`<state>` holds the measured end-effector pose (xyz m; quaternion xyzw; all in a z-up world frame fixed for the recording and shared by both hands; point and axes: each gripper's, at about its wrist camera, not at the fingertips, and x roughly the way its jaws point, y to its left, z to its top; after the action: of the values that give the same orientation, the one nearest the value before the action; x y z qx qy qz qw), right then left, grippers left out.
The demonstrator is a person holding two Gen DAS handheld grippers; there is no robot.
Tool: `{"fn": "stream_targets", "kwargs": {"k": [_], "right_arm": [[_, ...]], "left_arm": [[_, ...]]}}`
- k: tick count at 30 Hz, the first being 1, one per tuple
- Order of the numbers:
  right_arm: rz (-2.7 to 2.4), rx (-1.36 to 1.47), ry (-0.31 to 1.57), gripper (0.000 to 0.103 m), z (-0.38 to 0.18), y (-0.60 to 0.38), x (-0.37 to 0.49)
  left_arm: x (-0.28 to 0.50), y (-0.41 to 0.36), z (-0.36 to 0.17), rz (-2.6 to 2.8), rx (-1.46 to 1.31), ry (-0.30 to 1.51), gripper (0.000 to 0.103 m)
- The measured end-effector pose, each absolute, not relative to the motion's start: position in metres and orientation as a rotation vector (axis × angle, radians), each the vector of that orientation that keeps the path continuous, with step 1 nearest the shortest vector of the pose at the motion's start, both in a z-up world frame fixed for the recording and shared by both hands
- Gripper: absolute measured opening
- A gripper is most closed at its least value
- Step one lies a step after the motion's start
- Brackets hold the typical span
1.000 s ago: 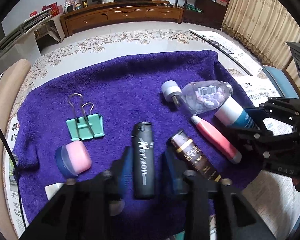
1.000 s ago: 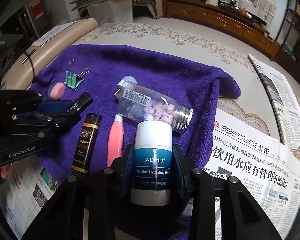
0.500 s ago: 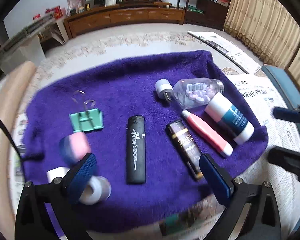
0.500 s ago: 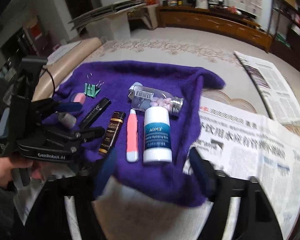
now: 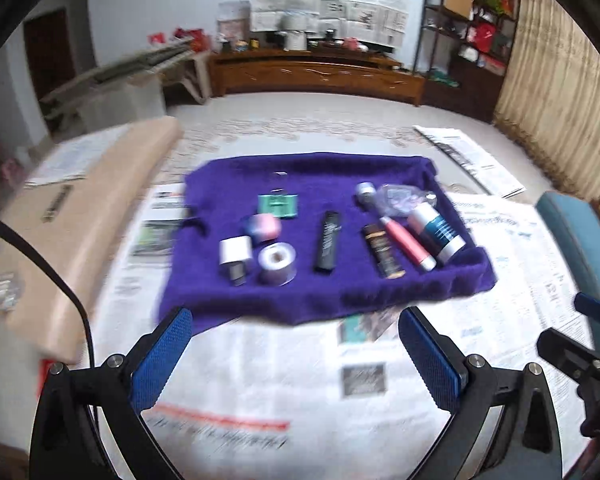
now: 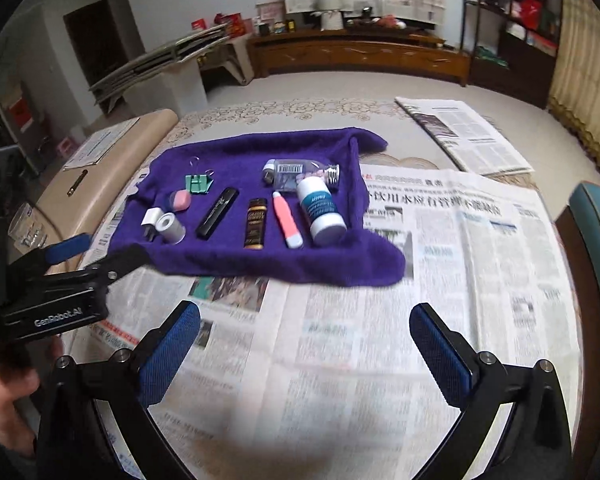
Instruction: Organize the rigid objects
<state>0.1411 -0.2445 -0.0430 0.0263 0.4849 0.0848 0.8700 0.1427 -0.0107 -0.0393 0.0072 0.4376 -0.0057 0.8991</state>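
Now both your grippers, left gripper (image 5: 295,360) and right gripper (image 6: 305,352), are wide open, jaws just opened, empty; objects lined up on purple towel (image 6: 228,258). Retreat clear, don't snag cloth.

Newspaper (image 6: 340,340) before the towel (image 6: 228,256) lies bare; objects crowd the towel.

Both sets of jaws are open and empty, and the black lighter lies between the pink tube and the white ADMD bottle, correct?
Not quite. In the right wrist view the black lighter lies left of the brown tube, between it and the tape roll. The pink tube sits directly beside the white ADMD bottle. Both sets of jaws are open and empty.
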Motion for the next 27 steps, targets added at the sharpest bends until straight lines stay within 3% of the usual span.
{"fn": "stream_targets", "kwargs": {"k": [10, 27], "right_arm": [[0.13, 0.051, 0.99, 0.103, -0.026, -0.225, 0.073], [0.046, 0.025, 0.974, 0.103, -0.006, -0.204, 0.029]], "left_arm": [[0.072, 0.01, -0.024, -0.026, 0.025, 0.881, 0.103], [0.033, 0.029, -0.017, -0.007, -0.007, 0.862, 0.103]]}}
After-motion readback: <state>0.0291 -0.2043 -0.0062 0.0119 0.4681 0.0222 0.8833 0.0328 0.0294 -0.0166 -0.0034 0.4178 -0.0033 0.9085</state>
